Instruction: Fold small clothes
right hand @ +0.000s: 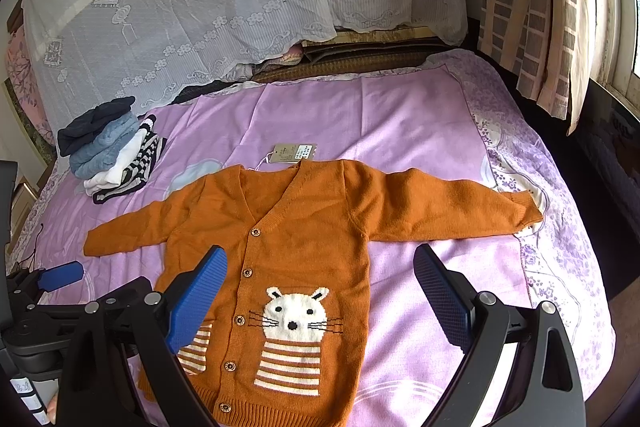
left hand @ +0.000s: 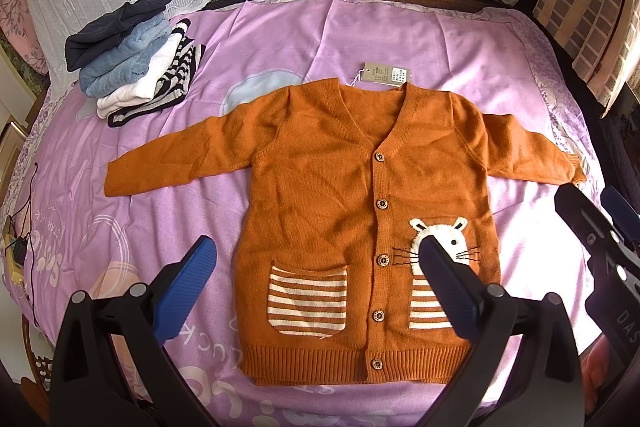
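1. Four folded garments make up the stack (left hand: 132,65) at the far left of the bed (left hand: 312,39): dark navy on top, fluffy blue, white, then black-and-white stripes. It sits well apart from the work.
2. Left tongs (left hand: 316,277) hover with blue ribbed pads spread wide and nothing between them, over the lower body of the garment.
3. One orange knit cardigan (left hand: 320,179) lies flat, face up and buttoned on the pink bedspread, both sleeves stretched out sideways. It looks soft, light and limp; the knit should drape and sag when lifted, not slide.
4. Likely good holds: the left cuff (left hand: 120,183), the shoulder seams and the thicker ribbed hem (left hand: 312,359), where the knit has more body.
5. Wooden buttons (left hand: 383,203) run down the front; a striped pocket (left hand: 307,301) sits left of them, a white cat patch (right hand: 298,315) to their right.
6. A card hang tag (left hand: 386,73) lies loose at the collar and may need tucking.
7. Right tongs (right hand: 320,303) likewise gape, empty, over the cat side.
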Action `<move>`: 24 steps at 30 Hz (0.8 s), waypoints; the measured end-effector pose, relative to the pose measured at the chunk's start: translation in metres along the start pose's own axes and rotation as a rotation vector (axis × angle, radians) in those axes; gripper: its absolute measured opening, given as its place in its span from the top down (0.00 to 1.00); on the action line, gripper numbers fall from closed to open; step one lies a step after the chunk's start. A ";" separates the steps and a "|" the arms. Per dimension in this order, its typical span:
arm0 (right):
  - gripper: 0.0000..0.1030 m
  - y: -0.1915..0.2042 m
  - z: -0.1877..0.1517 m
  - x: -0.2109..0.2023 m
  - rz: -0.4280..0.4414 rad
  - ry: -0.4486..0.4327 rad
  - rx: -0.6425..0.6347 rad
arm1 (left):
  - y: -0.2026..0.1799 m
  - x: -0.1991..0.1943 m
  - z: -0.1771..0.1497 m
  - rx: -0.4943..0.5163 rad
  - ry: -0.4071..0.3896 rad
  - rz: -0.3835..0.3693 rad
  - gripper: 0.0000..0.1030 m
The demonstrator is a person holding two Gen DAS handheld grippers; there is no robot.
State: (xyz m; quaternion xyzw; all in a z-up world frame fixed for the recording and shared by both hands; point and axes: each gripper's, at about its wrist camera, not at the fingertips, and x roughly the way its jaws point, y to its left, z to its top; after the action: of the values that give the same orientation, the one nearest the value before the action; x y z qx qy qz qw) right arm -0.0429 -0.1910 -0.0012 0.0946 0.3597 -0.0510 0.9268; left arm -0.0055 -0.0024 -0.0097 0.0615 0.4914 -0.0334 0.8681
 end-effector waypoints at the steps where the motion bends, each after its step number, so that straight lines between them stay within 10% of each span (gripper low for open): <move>1: 0.08 -0.002 -0.004 0.005 -0.001 0.002 0.003 | 0.000 0.000 0.000 0.000 0.000 0.000 0.04; 15: 0.08 -0.017 0.000 0.027 0.033 0.065 0.066 | -0.005 0.022 0.004 0.002 0.036 -0.027 0.04; 24: 0.09 -0.139 -0.012 0.065 0.131 0.086 0.516 | -0.076 0.057 0.024 0.196 0.028 -0.093 0.05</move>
State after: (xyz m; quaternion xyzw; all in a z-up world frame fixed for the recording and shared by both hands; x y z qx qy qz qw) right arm -0.0256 -0.3258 -0.0737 0.3529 0.3671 -0.0770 0.8572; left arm 0.0353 -0.0812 -0.0515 0.1238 0.5001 -0.1209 0.8485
